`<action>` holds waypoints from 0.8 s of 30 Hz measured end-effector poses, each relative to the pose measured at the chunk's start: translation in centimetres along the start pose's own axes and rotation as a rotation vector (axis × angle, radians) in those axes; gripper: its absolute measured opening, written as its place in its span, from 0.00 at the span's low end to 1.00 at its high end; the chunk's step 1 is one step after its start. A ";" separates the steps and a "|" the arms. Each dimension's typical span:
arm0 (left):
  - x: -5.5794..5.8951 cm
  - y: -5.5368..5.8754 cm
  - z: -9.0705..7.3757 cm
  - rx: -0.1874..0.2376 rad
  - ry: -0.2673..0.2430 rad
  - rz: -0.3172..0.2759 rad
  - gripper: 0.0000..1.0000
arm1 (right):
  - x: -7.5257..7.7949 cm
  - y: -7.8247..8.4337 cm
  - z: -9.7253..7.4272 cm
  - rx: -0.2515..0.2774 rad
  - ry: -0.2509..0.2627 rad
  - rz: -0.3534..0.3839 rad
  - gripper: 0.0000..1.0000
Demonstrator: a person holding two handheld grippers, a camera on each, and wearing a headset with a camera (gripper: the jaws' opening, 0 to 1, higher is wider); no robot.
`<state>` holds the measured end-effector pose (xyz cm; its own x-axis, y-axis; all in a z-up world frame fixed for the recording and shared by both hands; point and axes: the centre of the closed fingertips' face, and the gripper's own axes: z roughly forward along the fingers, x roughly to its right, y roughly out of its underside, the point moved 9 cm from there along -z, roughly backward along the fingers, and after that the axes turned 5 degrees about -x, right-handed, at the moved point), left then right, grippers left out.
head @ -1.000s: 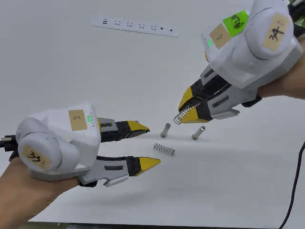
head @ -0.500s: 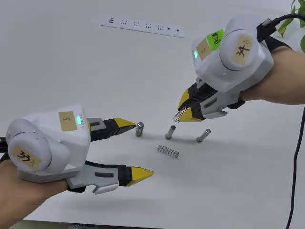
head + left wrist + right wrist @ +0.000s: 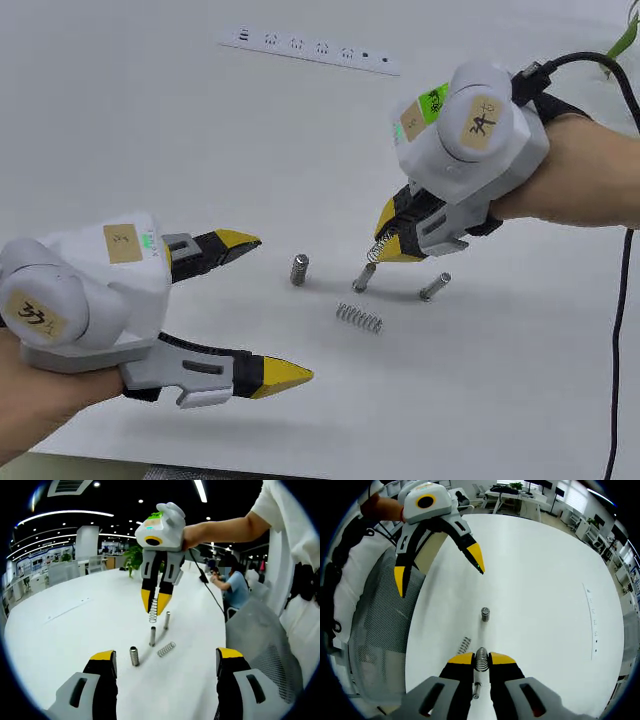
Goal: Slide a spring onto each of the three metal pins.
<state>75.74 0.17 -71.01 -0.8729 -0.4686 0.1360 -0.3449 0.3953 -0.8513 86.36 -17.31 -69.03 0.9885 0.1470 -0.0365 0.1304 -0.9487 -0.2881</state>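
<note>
Here, right claw pinches a light, squashy spring by its top coils above the middle pin; left claw gapes at eight o'clock.

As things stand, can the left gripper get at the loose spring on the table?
Probably yes. The left gripper is open and the loose spring lies on bare table ahead of its tips, nothing between. The right gripper, shut on a second spring, hangs over a pin beyond.
</note>
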 end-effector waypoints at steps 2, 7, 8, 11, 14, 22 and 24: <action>0.0 0.0 0.0 -0.001 -0.004 -0.003 0.84 | 0.0 0.1 0.2 -0.006 -0.004 -0.001 0.12; 0.0 0.1 0.0 -0.004 -0.004 -0.012 0.84 | 0.1 0.2 0.6 -0.012 -0.009 -0.003 0.12; 0.0 0.1 0.0 -0.002 -0.004 -0.013 0.84 | 0.2 0.2 0.7 -0.013 -0.009 -0.004 0.12; 0.0 0.0 0.1 0.001 -0.008 -0.016 0.84 | 0.2 0.2 0.9 -0.026 -0.007 -0.019 0.12; 0.0 -0.1 0.1 0.004 -0.010 -0.019 0.85 | 0.3 0.3 1.2 -0.028 -0.012 -0.018 0.12; 0.0 0.1 0.2 0.007 -0.008 -0.029 0.84 | 0.3 0.3 1.7 -0.032 -0.019 -0.019 0.12; 0.0 0.1 0.2 0.008 -0.008 -0.029 0.84 | 0.3 0.3 1.8 -0.032 -0.022 -0.018 0.12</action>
<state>75.79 0.09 -71.20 -0.8596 -0.4862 0.1570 -0.3677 0.3754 -0.8508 86.52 -17.08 -70.84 0.9840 0.1700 -0.0532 0.1509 -0.9543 -0.2578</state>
